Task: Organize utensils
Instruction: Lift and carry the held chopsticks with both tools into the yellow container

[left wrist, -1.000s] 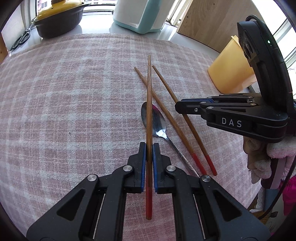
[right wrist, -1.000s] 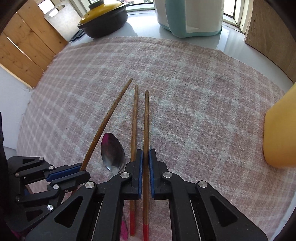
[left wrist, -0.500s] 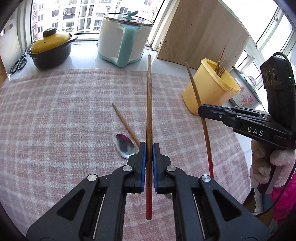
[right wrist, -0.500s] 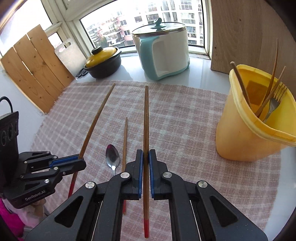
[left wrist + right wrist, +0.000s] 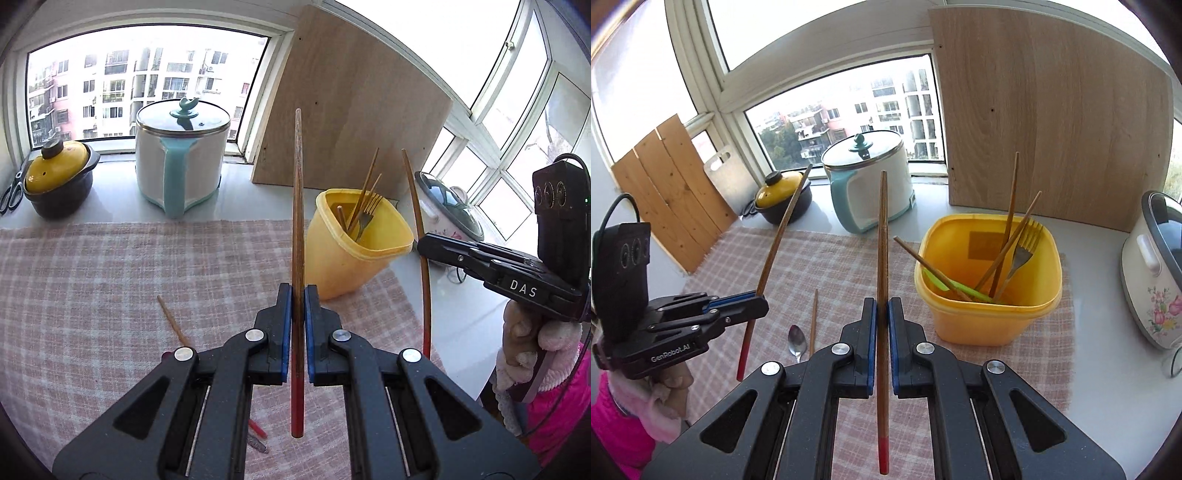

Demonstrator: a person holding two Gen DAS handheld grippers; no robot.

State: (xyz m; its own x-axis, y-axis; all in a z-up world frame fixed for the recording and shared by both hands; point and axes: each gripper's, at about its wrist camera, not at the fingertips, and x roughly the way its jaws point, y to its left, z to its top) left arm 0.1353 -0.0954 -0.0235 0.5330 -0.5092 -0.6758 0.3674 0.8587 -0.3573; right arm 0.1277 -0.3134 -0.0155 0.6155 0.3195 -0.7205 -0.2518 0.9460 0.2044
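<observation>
- Chopsticks: one in each claw, both lifted off the checked cloth (image 5: pixel 827 266). They look light, stiff and a bit slick, so pinch low near the red end.
- Left gripper (image 5: pixel 297 295) is clamped tight on its chopstick (image 5: pixel 297 206).
- Right gripper (image 5: pixel 882 308) is pinched on the other chopstick (image 5: pixel 882 236), with the yellow tub (image 5: pixel 990 317) just ahead to its right.

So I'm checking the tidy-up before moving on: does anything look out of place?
Yes: one chopstick and a spoon lie loose on the checked cloth, not in the yellow tub with the other utensils. Nothing looks spilled or broken.
</observation>
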